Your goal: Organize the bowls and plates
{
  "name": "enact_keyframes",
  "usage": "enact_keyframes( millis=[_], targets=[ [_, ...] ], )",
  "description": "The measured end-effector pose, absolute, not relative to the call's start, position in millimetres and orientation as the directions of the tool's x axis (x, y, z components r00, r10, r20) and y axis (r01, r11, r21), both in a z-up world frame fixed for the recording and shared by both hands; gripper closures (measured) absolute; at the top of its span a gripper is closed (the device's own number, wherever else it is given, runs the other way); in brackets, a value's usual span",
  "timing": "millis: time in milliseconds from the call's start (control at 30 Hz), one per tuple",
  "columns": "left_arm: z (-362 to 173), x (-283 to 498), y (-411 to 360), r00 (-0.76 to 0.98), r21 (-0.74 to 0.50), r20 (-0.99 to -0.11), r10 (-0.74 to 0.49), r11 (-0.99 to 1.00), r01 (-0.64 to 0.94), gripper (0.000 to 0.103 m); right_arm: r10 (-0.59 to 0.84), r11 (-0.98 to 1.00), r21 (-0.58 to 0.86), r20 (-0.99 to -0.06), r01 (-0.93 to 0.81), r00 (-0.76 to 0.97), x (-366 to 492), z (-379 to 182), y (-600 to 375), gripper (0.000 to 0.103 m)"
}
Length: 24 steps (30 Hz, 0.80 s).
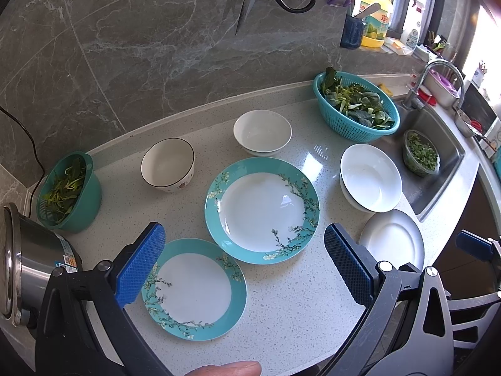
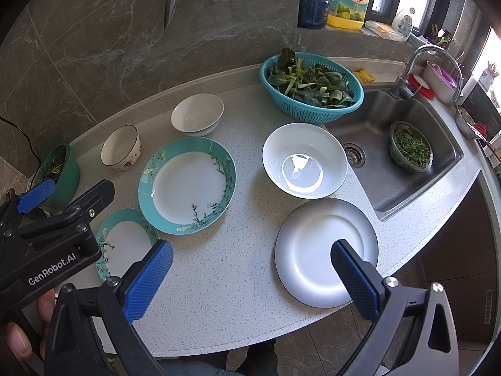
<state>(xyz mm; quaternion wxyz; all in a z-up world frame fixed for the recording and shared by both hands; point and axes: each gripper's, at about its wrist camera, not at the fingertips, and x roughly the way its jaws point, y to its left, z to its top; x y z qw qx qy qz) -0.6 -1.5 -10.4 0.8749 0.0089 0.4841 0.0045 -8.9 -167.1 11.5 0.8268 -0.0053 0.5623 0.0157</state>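
We hold both tools above the speckled countertop [image 1: 281,297], and both are empty. Our left gripper [image 1: 244,260] has its blue pads spread wide, hanging over the gap between the small teal floral plate [image 1: 194,288] and the large teal floral plate [image 1: 263,210]. Our right gripper [image 2: 252,277] is spread just as wide, its right pad over the plain white plate [image 2: 313,250] at the counter's front edge.

The dishes lie scattered, none stacked. The two teal plates sit just beside each other, rims nearly touching. Behind them stand the black-rimmed bowl [image 1: 167,164] and a small white bowl [image 1: 262,131], well apart. The large white bowl [image 2: 305,159] sits just behind the white plate, close to the sink [image 2: 407,169].

Around them there is clutter: a teal colander of leafy greens [image 2: 313,86] at the back by the sink, a green bowl of greens [image 1: 70,192] at the far left, and a clear bowl of chopped greens [image 2: 410,147] down in the sink basin. Scissors [image 1: 250,0] hang on the grey marble wall.

The left wrist view alone shows a steel cooker [image 1: 28,263] crowding the left edge and a fingertip at the bottom. The right wrist view alone gives us the sink drain [image 2: 353,153], the whole white plate, and the left tool's black body with a hand [image 2: 22,329] gripping it.
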Motion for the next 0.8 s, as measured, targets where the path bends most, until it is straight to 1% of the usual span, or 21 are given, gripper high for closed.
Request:
enact_keyframes(
  millis=[800],
  targets=[
    [-17.6,1.3,-3.5,0.521,0.021,-0.854,0.012,1.000,0.011,0.000,0.016,1.000,0.006,-0.932,-0.028,0.363,-4.7,8.7,-163.2,0.000]
  ],
)
